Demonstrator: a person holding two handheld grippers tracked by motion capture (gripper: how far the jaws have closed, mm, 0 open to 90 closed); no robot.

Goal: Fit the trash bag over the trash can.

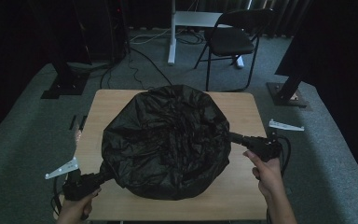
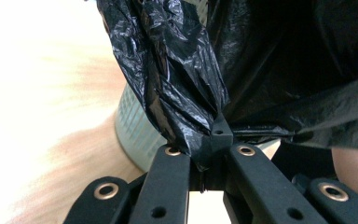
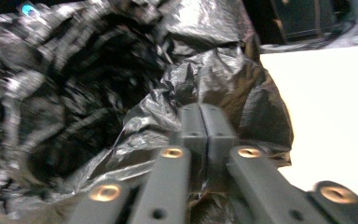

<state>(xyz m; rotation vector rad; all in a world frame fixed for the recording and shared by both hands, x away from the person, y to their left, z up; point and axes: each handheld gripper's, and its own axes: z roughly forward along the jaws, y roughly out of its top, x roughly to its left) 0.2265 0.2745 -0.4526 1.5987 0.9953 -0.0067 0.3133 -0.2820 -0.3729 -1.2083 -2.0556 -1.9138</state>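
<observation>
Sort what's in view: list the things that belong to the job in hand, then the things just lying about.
In the job:
black plastic bag, spread over a pale ribbed bin
left gripper, shut on the bag's edge
right gripper, shut on the bag's opposite edge
table

Lying about:
folding chair
white desk leg
floor cables

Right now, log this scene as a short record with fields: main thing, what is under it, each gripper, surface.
main thing: black plastic bag, billowed wide over the table middle
under it: pale ribbed bin, partly covered by the bag
left gripper: shut on the bag's near left edge
right gripper: shut on the bag's right edge
surface: light wooden table
</observation>
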